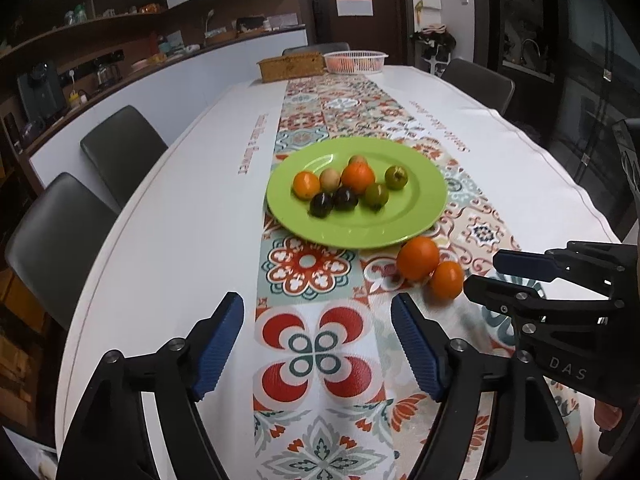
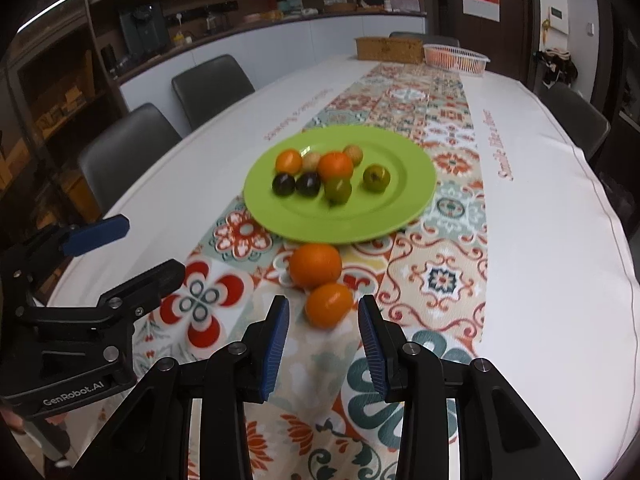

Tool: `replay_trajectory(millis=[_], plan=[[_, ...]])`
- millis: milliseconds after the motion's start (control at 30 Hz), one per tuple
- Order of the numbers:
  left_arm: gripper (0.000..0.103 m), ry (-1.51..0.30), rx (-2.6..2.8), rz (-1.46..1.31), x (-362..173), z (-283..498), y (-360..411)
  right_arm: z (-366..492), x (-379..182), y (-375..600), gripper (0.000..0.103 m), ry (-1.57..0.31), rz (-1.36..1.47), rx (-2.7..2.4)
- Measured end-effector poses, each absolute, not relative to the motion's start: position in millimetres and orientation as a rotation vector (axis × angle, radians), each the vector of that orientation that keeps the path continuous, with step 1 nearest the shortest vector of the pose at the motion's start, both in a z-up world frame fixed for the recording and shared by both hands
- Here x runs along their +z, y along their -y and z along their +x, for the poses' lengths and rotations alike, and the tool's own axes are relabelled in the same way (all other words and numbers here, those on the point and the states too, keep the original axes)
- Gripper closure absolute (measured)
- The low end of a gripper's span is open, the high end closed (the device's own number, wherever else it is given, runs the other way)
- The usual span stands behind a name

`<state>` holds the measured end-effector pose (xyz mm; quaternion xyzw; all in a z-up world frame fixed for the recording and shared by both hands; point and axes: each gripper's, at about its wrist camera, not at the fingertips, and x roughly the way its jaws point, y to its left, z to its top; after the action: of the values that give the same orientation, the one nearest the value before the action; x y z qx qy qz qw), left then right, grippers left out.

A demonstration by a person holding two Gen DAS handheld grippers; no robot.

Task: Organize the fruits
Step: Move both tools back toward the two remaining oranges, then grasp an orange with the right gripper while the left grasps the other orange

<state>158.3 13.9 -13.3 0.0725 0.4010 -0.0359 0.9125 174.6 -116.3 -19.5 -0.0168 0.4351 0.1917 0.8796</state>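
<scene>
While two oranges lie off the green plate (image 2: 416, 196) | right gripper (image 2: 323, 330) jaws held wide, empty, lined up on small orange (image 2: 329, 305) | left gripper (image 1: 316, 344) open, empty, held aside.

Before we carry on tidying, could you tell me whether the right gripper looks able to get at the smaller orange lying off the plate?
Probably yes: the right gripper is open, the smaller orange sits just ahead between its fingers, nothing between them.

About 8 fruits sit on the plate (image 2: 412, 196); 2 oranges (image 2: 315, 265) lie before it.
</scene>
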Motion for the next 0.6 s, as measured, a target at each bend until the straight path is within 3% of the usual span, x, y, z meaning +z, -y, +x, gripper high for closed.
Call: replay_trajectory(millis=[600], plan=[[0.022, -0.878, -0.101, 0.078, -47, 173, -22, 201, -48, 102, 0.066, -0.997, -0.045, 0.384]])
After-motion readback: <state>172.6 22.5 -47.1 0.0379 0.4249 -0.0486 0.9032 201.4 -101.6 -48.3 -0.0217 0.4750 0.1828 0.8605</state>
